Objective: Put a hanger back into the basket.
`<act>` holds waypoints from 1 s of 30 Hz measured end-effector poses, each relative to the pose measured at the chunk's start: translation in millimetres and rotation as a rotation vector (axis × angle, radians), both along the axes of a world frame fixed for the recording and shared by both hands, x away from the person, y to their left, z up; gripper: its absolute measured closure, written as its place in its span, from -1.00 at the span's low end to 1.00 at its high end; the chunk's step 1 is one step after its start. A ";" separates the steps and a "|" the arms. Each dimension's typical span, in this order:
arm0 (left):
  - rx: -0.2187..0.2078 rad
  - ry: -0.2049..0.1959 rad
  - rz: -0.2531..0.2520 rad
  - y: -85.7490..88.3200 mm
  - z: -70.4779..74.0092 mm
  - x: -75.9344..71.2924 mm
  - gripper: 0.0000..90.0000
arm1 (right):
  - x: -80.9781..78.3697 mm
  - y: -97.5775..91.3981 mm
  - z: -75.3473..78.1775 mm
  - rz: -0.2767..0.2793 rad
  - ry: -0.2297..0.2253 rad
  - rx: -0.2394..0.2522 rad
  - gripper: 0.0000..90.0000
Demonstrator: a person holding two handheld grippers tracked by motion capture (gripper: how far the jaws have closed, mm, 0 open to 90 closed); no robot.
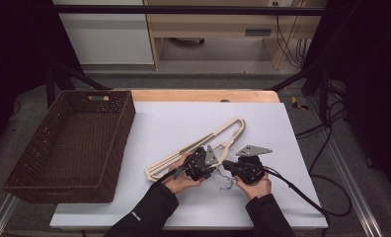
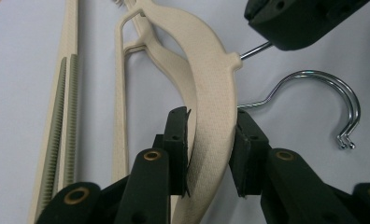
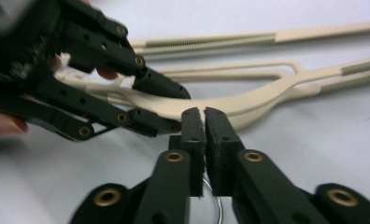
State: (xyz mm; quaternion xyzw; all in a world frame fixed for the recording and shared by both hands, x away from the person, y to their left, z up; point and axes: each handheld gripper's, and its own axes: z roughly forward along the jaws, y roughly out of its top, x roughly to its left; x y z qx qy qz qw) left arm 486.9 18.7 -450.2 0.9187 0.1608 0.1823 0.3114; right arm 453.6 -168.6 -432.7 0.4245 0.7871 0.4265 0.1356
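Two grippers working over white-covered bench, basket at left: left gripper jaws pinching cream hanger; right gripper jaws nearly closed on wire hook.

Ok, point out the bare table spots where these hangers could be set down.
Free: the white table between basket and hangers, the far right corner, the near edge. Crowded: the centre, where the left gripper and right gripper meet.

Two cream plastic hangers with chrome hooks lie overlapping mid-table on the white sheet, arms running far-right, hooks toward the near edge.
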 end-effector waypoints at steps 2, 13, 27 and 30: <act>-0.001 0.000 -0.002 0.6 1.5 -0.5 0.58 | -2.5 -4.8 7.6 0.009 -0.030 0.039 0.79; -0.018 -0.029 -0.005 11.8 23.9 -4.2 0.68 | -16.5 -49.8 39.6 -0.069 -0.241 0.110 0.00; -0.077 -0.044 0.119 37.5 49.2 5.1 0.78 | -11.7 -72.5 26.2 -0.126 -0.234 0.121 -0.55; -0.084 -0.047 0.141 43.3 51.7 7.9 0.80 | -12.0 -72.3 25.8 -0.125 -0.231 0.124 -0.64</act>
